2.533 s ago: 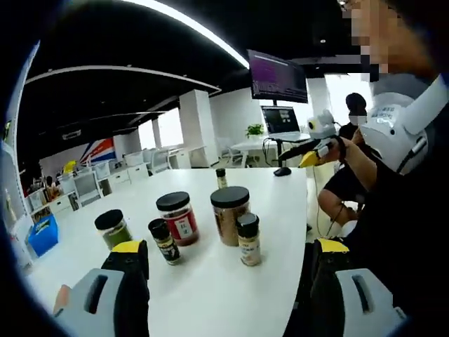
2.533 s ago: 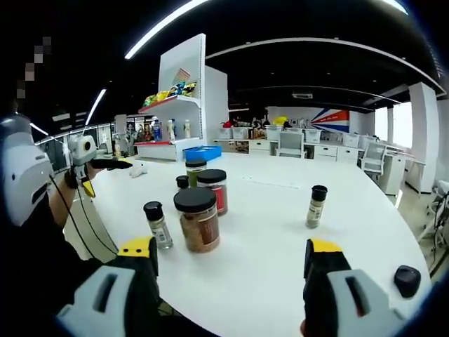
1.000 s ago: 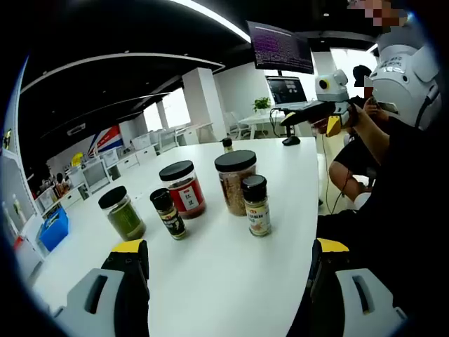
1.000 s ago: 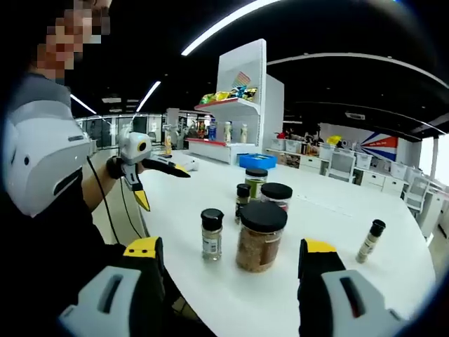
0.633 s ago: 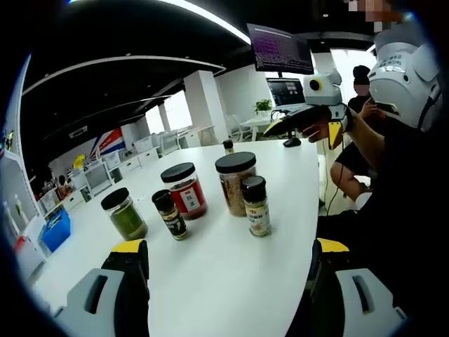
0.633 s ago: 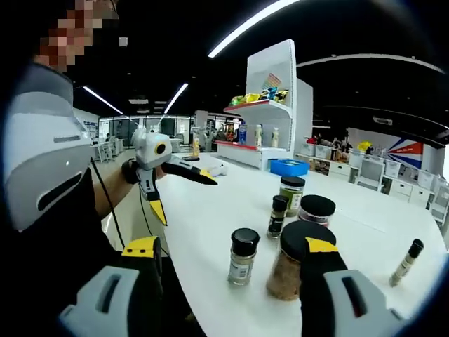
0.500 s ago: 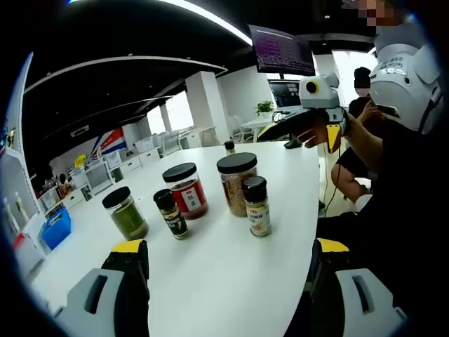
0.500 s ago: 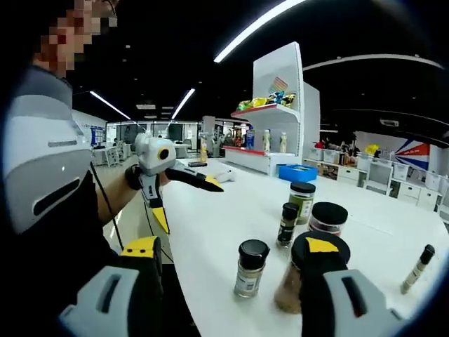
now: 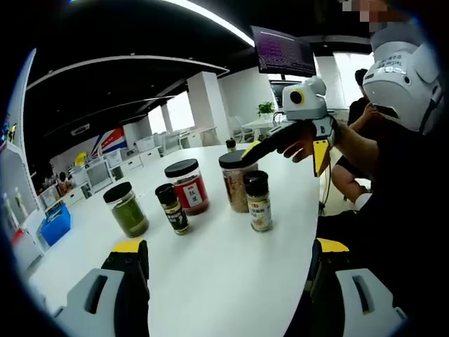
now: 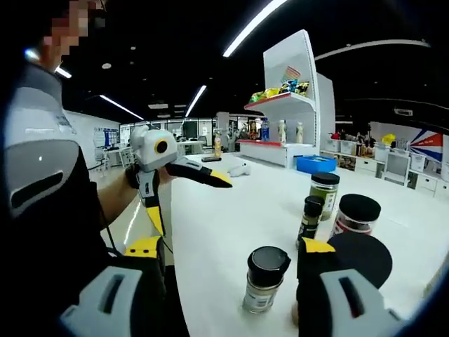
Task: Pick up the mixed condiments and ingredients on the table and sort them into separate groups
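Left gripper: its jaws are standing wide apart at the near edge of the left gripper view, clamping nothing, hovering over the white table; in the right gripper view it is showing at the left, held in a person's hand, above the table.
Right gripper: its jaws are gaping, grasping nothing; the right jaw is sitting just in front of the big brown jar's black lid. In the left gripper view it is reaching in from the right, its yellow tip at the big jar's lid.
Big brown jar: standing upright mid-table, far side of the small light-labelled shaker.
Small shaker, right gripper view: standing between the two jaws, untouched.
Red-labelled jar: standing left of the big brown jar, near it.
Dark small bottle: standing just near-left of the red-labelled jar.
Green jar: standing furthest left in the cluster, apart from the others.
Distant bottle: standing alone further back on the table.
Blue bin: sitting at the far left.
Monitor: glowing purple behind the table.
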A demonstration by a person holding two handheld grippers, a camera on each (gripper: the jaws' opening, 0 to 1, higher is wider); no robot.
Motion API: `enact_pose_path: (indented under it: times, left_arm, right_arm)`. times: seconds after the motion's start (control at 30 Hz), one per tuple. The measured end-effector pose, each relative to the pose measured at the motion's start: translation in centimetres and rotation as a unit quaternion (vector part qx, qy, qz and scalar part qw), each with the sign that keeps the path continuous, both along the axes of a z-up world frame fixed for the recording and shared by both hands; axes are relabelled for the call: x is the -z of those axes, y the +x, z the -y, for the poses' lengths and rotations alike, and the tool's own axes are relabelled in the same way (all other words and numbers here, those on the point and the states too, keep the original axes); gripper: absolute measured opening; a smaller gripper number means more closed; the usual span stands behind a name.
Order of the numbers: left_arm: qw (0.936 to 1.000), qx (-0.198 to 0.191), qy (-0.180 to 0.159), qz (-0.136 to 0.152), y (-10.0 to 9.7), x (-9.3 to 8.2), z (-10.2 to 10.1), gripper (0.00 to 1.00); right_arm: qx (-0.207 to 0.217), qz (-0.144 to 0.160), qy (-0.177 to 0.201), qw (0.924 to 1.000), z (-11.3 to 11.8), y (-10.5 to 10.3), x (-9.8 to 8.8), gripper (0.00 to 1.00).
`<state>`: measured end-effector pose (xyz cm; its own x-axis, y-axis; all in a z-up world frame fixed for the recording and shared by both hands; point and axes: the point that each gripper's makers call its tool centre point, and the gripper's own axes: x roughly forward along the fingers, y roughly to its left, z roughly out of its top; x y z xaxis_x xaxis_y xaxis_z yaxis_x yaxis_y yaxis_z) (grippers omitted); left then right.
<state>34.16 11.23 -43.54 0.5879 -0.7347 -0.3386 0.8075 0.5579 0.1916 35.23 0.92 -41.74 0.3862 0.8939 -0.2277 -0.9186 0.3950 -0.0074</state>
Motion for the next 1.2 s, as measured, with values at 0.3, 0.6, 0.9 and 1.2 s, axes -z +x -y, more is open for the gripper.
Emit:
enact_pose_path:
  times: [0.3, 0.6, 0.9, 1.2]
  left_arm:
    - [1.0000, 0.004, 0.001, -0.007, 0.2, 0.7, 0.2, 0.95]
    - [0.9999, 0.009, 0.001, -0.012, 0.3, 0.9, 0.4, 0.95]
    - [0.9998, 0.011, 0.003, -0.016, 0.4, 1.0, 0.7, 0.95]
    - [0.9997, 0.014, 0.006, -0.017, 0.3, 0.9, 0.6, 0.93]
  right_arm:
    - [0.003, -0.014, -0.014, 0.9998, -0.6, 0.8, 2.1, 0.73]
    - [0.011, -0.020, -0.020, 0.9996, -0.3, 1.3, 3.2, 0.63]
    - [0.010, -0.018, -0.017, 0.9997, -0.2, 1.4, 3.2, 0.57]
    - [0.016, -0.011, -0.017, 0.9997, 0.2, 1.8, 3.2, 0.49]
